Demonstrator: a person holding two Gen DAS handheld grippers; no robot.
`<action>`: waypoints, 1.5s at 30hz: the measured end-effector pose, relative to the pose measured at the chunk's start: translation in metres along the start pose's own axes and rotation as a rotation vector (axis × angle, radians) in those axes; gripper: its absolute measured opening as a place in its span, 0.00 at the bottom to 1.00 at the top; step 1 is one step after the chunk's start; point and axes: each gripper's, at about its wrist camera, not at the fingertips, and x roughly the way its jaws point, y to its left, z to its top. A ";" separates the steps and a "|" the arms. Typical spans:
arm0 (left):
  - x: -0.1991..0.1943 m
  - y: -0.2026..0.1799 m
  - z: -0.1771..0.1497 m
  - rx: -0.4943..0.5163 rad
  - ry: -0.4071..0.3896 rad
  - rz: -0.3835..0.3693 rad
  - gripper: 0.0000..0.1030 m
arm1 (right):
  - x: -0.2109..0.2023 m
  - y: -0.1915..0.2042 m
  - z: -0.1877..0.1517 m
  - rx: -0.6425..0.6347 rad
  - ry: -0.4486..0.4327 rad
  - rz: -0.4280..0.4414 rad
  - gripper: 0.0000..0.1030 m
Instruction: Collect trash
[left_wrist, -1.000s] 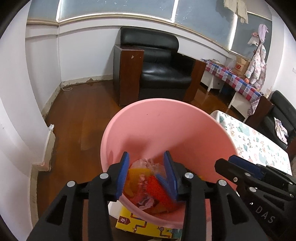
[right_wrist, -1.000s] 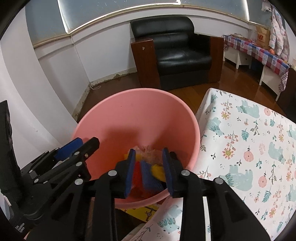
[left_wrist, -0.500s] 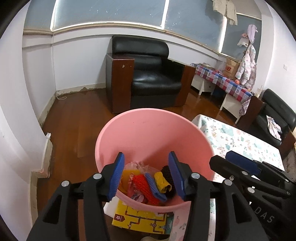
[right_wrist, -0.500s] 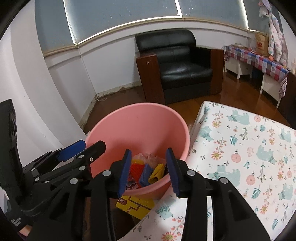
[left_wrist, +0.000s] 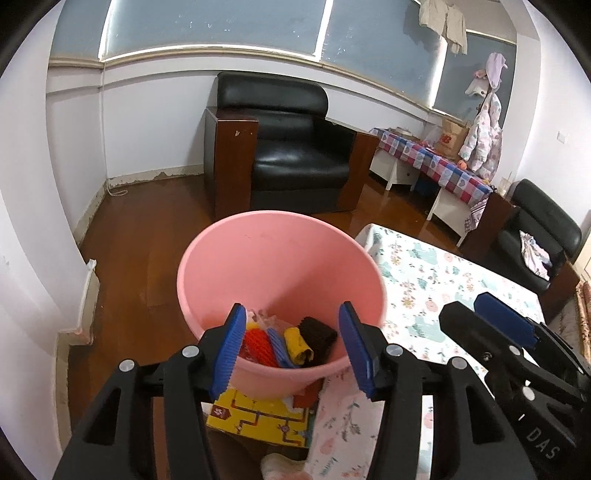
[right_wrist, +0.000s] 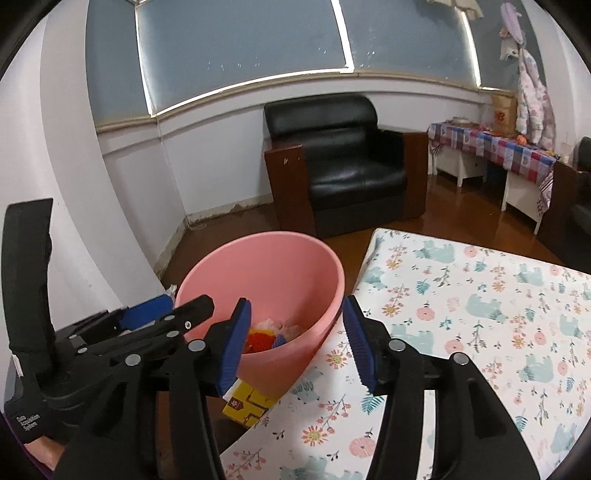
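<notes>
A pink plastic bin stands on the floor beside the table; it also shows in the right wrist view. Inside lie red, yellow, blue and dark brown pieces of trash, partly visible in the right wrist view. My left gripper is open and empty, held above the bin's near rim. My right gripper is open and empty, above the bin's right side and the table edge. Each gripper shows in the other's view: the right gripper and the left gripper.
A table with a floral cloth lies right of the bin. A yellow printed box sits under the bin's near side. A black armchair stands behind on the wooden floor. A checked side table is at the far right.
Both grippers have pulled back and up from inside the bin and opened wider. The bin looks smaller and the trash lies loose in it.
</notes>
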 end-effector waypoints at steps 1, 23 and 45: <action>-0.003 -0.002 -0.002 0.001 -0.003 0.002 0.50 | -0.003 0.000 0.000 0.002 -0.005 0.000 0.53; -0.032 -0.027 -0.014 0.065 -0.049 0.016 0.45 | -0.030 -0.022 -0.018 0.049 -0.015 -0.066 0.54; -0.036 -0.033 -0.016 0.073 -0.053 0.012 0.44 | -0.037 -0.025 -0.022 0.048 -0.017 -0.071 0.54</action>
